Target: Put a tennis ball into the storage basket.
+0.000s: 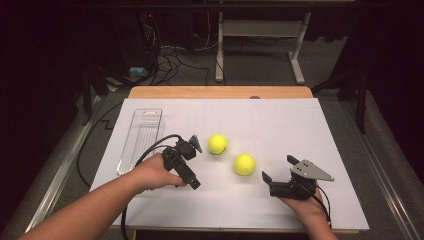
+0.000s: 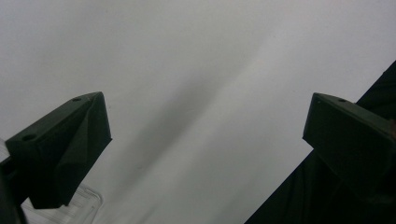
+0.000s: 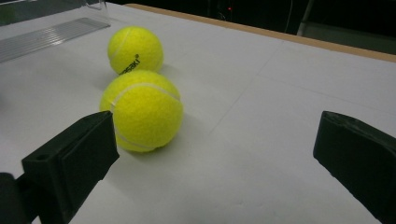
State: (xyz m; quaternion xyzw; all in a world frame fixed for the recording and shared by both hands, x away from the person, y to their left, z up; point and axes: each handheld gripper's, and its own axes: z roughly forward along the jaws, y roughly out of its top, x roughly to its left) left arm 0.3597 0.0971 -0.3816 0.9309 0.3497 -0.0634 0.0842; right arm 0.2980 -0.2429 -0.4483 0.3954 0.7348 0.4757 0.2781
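Left tongs (image 1: 196, 160) held low, jaws wide apart, right tongs (image 1: 279, 169) likewise spread, empty.

Two balls (image 1: 218, 144) (image 1: 244, 164) mid-table, tray (image 1: 141, 140) to their left.

Left tool (image 1: 196, 145): black body, blocky matte-black jaws with small round holes seen near the tips, thick black cable looped off the rear. Right tool (image 1: 276, 169): same black build, topped by a grey three-cornered plate with dark dots at its corners, thin black cable trailing. Forearms bare, no sleeves seen.
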